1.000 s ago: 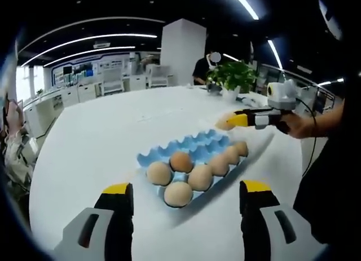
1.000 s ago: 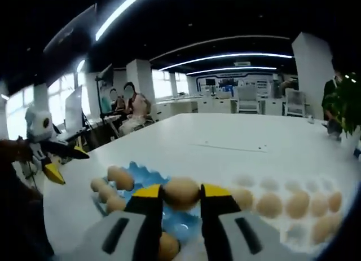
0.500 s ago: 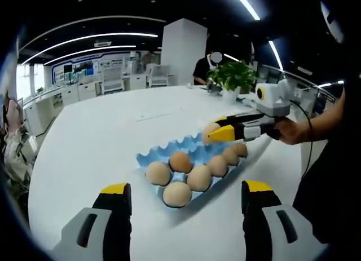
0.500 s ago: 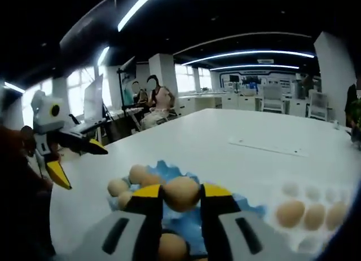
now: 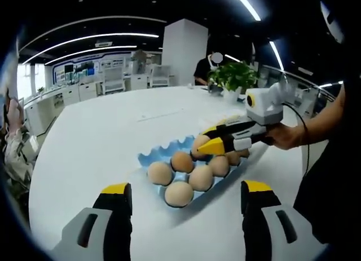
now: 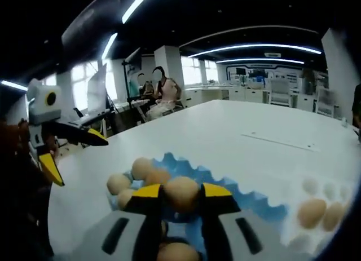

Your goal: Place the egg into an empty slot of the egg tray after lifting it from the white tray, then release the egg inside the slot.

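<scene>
Pinching the egg (image 6: 181, 193) between its yellow tips, my right gripper (image 6: 181, 200) hangs low over the blue egg tray (image 6: 256, 204), I judge to line up an empty slot. My left gripper (image 5: 186, 202) waits spread and empty nearer me, clear of the tray. More eggs sit in the white tray (image 6: 316, 207) beyond.

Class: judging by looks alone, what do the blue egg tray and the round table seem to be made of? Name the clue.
The scalloped blue egg tray looks like thin moulded plastic or dyed pulp; its even colour and crisp wavy edge leave that open. The round white table looks like smooth laminate with a soft sheen, reflecting the ceiling light faintly.
</scene>
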A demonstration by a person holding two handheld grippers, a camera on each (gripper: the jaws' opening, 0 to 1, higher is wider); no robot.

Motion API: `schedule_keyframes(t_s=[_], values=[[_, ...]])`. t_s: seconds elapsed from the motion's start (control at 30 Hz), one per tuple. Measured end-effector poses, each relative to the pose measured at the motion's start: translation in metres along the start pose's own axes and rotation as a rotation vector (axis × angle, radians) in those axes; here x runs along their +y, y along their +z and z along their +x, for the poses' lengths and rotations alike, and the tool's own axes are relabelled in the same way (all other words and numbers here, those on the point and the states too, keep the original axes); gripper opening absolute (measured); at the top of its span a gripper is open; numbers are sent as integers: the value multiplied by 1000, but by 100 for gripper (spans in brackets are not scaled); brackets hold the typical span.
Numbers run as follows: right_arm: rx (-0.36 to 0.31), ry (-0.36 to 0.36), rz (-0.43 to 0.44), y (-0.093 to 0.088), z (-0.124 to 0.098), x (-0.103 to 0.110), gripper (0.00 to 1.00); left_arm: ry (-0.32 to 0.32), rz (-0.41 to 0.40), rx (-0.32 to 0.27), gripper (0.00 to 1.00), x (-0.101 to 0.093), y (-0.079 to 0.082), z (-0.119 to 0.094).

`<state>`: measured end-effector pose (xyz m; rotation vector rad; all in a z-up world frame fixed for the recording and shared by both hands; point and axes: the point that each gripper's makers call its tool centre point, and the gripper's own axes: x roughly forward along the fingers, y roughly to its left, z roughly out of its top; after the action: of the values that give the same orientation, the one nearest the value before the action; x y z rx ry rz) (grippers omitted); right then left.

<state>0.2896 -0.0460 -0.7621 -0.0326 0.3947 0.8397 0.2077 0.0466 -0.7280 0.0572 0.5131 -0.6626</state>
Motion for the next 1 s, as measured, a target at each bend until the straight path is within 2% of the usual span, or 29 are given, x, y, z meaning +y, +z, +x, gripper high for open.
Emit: schedule_keyframes(t_s=[0.63, 1.0], values=[[29, 11, 62, -5, 1, -2, 26, 2, 0, -5, 78, 2, 2, 0], [46, 17, 38, -6, 4, 0, 26, -1, 11, -2, 76, 1, 1, 1]])
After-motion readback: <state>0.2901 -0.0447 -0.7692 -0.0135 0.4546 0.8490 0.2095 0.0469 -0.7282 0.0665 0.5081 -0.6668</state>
